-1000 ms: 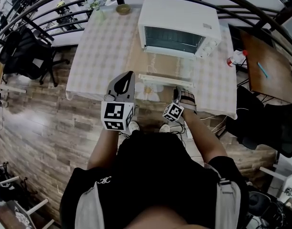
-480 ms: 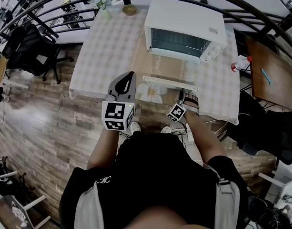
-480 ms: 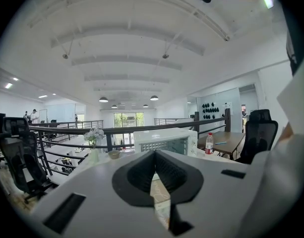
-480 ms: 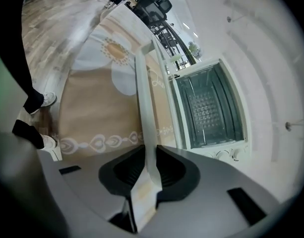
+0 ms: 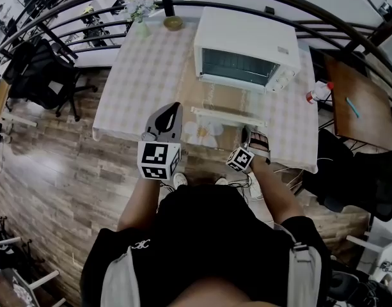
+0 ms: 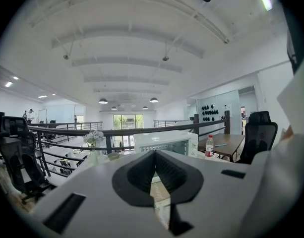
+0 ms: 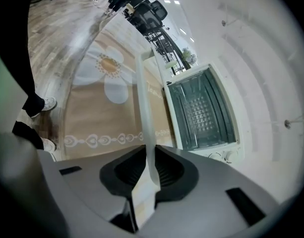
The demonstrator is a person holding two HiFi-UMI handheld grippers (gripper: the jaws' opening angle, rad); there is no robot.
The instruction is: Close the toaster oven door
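Observation:
A white toaster oven (image 5: 243, 47) stands at the back of the checked tablecloth, and its glass door (image 5: 224, 98) hangs open towards me. The door's white handle bar (image 5: 222, 116) runs along the front edge. My right gripper (image 5: 249, 132) sits at the bar's right end. In the right gripper view the handle (image 7: 143, 98) runs between the jaws of the right gripper (image 7: 147, 150). They are closing and their tips touch it on both sides. My left gripper (image 5: 172, 107) hovers left of the door, shut and empty. Beyond the left gripper (image 6: 154, 152) I see the oven (image 6: 164, 143).
A flower vase (image 5: 139, 8) and a small bowl (image 5: 173, 23) stand at the table's far edge by a black railing. To the right is a wooden side table (image 5: 352, 101) with a bottle (image 5: 317, 93). An office chair (image 5: 42, 69) stands at the left.
The right gripper has stayed at the handle's right end and its marker cube has dropped slightly lower in view. The left gripper has barely moved. The door still hangs open.

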